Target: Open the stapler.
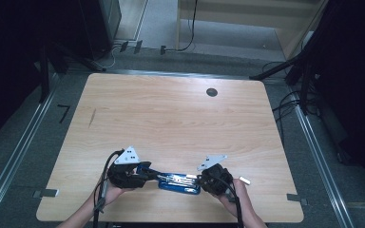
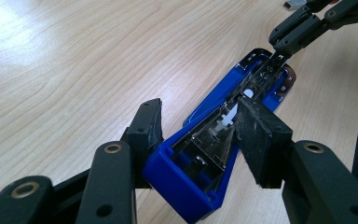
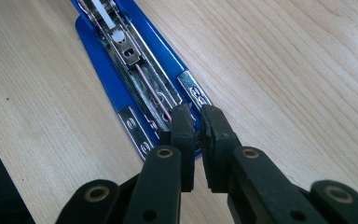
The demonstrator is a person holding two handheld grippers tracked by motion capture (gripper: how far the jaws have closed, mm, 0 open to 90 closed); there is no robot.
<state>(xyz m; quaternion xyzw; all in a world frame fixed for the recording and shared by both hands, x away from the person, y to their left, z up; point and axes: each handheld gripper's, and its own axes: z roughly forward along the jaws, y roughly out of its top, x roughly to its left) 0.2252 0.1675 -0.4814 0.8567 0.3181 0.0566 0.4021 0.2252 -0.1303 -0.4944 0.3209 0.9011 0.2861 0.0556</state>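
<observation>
A blue stapler (image 1: 179,183) lies opened flat near the table's front edge, its metal magazine facing up. My left gripper (image 1: 148,171) holds its blue rear end, and in the left gripper view the pads (image 2: 256,135) press on both sides of the stapler (image 2: 186,186). My right gripper (image 1: 200,180) is at the other end. In the right gripper view its jaws (image 3: 196,112) are nearly together, pinching the thin metal tip at the front of the stapler (image 3: 121,56). The left gripper view shows that same pinch by the right gripper (image 2: 279,49).
A small silver piece (image 1: 244,180) lies on the wooden table (image 1: 171,118) just right of my right hand. A dark round hole (image 1: 212,92) sits near the table's far edge. Cables trail from both grippers toward the front edge.
</observation>
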